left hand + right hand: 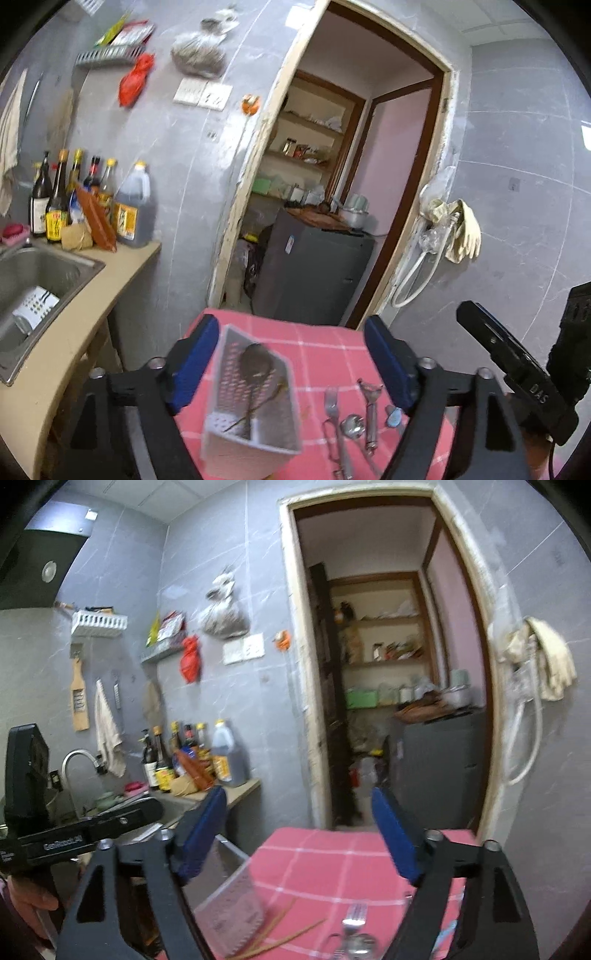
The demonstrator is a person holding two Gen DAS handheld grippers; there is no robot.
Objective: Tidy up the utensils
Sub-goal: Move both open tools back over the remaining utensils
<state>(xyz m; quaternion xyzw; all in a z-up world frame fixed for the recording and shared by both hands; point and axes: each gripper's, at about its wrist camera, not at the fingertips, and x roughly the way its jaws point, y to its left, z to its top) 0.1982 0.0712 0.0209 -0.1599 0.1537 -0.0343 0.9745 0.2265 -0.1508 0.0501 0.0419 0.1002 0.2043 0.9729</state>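
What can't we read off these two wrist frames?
- Utensil holder contents: left wrist view, motion blur; a ladle shows, the rest is unclear.
- Fork and pieces beside it: right wrist view, cut by the bottom edge.
- Chopsticks: right wrist view, blurred, count unclear.
- Small blue item: left wrist view, part hidden by a finger.

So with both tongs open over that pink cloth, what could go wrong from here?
1. The white perforated utensil holder looks tilted at the cloth's left edge, spoon and chopsticks inside; a nudge from the left tongs might tip it off.
2. The fork, small spoon and peeler lie close together, so the right tongs may catch two at once.
3. The pink checked tablecloth could drag.
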